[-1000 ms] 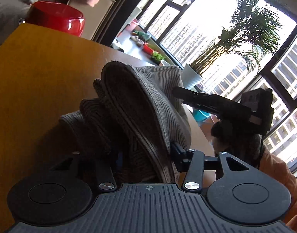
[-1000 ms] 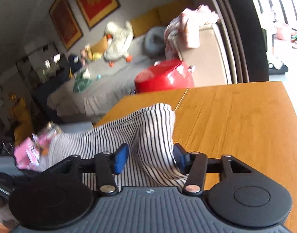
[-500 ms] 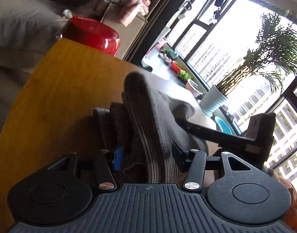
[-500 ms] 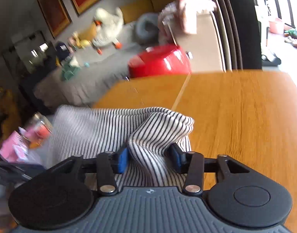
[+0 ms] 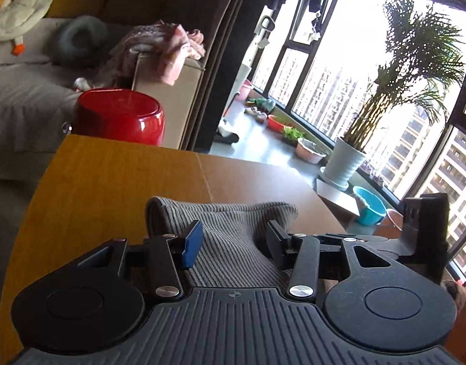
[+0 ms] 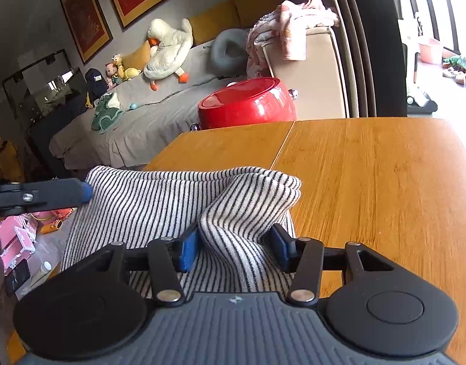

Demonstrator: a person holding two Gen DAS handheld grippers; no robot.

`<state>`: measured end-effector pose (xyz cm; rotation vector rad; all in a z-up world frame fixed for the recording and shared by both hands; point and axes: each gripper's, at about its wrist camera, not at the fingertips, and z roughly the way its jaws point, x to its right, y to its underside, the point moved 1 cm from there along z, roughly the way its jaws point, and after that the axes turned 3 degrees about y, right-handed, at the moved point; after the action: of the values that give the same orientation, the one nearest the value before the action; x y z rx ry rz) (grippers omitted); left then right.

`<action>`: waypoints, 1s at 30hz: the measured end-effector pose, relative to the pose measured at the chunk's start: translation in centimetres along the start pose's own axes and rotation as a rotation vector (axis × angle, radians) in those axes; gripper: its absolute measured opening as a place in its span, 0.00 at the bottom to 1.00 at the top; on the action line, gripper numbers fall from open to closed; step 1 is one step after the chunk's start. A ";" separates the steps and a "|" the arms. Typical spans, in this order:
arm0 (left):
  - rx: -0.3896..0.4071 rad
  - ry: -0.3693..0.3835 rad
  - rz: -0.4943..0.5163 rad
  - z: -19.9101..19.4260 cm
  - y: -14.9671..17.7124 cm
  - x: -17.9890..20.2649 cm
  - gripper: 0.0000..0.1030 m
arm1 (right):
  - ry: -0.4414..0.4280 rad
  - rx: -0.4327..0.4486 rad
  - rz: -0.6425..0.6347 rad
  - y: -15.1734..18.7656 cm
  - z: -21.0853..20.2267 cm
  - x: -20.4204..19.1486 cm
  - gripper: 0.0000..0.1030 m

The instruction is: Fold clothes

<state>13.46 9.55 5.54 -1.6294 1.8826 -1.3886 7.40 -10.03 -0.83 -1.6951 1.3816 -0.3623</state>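
A black-and-white striped garment [image 6: 160, 200] lies low over the near part of the wooden table [image 6: 370, 176]. My right gripper [image 6: 234, 248] is shut on a bunched fold of it near its right end. In the left wrist view the same garment [image 5: 227, 228] looks grey in backlight. My left gripper [image 5: 233, 240] has its jaws apart around the cloth, which lies loosely between them. The left gripper's finger [image 6: 50, 196] shows at the left edge of the right wrist view. The right gripper's body [image 5: 421, 231] shows at the right of the left wrist view.
A red round stool [image 6: 248, 103] stands just beyond the table's far edge, with a grey sofa [image 6: 135, 121] behind it. Windows and a potted palm [image 5: 348, 164] are to the right. Pink boxes and clutter [image 6: 20, 237] lie on the floor at left.
Both grippers have lowered the garment from a raised, bunched hold down onto the table. The left jaws have spread apart. The views have tilted up toward the room.
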 end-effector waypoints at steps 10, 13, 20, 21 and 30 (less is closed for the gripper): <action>-0.030 -0.014 -0.012 2.2 1.0 -2.4 0.38 | 0.206 0.032 -0.007 -1.1 -0.5 2.3 0.72; -0.029 -0.018 -0.029 2.3 1.1 -3.3 0.38 | 0.247 0.109 -0.064 -1.9 -1.7 0.4 0.69; -0.017 -0.026 -0.058 2.6 1.3 -4.3 0.38 | 0.021 0.118 -0.046 -2.5 -3.4 -3.9 0.47; -0.016 -0.026 -0.062 2.7 1.3 -4.5 0.38 | 0.015 0.088 -0.056 -1.9 -2.6 -4.1 0.48; -0.009 0.005 -0.128 3.5 1.4 -6.4 0.37 | 0.025 0.062 -0.214 1.1 -3.1 -7.5 0.51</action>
<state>17.21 13.40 0.40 -1.7810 1.8179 -1.4360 2.01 -4.72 2.25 -1.7965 1.1964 -0.5428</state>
